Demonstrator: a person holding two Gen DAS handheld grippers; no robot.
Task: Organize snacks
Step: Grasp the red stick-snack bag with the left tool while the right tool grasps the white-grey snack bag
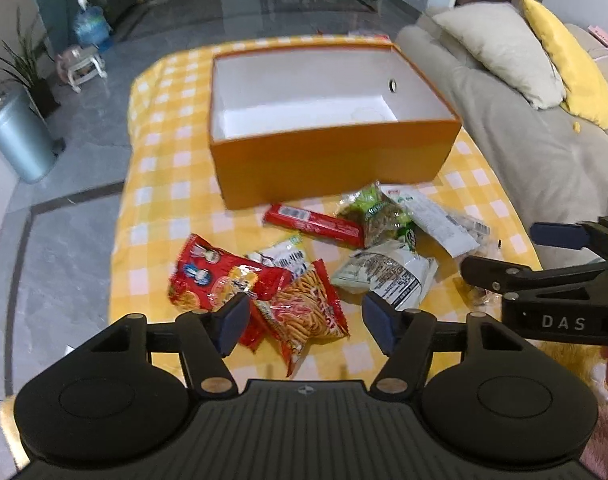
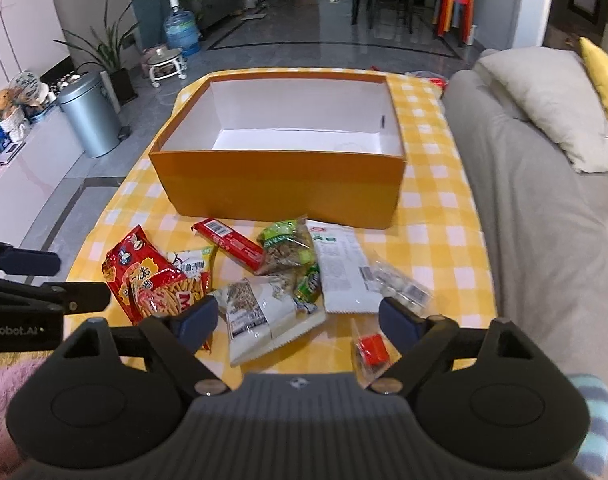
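An orange box [image 1: 332,160] [image 2: 280,184] with a white, empty inside stands open on the yellow checked tablecloth [image 1: 168,184]. In front of it lies a loose heap of snacks: a red bag [image 1: 212,276], a pack of stick snacks [image 1: 308,312], a red bar [image 1: 312,224], a green pack [image 2: 288,244], a white packet [image 2: 256,316] and a small clear packet with a red piece [image 2: 370,350]. My left gripper [image 1: 306,320] hangs open over the stick snacks. Over the white packet my right gripper [image 2: 299,320] is open too. Neither holds anything.
A grey sofa [image 2: 544,220] with a beige pillow [image 2: 552,108] and a yellow pillow [image 1: 572,64] runs along the table's right side. On the floor to the left stand a metal bin [image 2: 90,116], a water bottle [image 2: 180,28] and plants.
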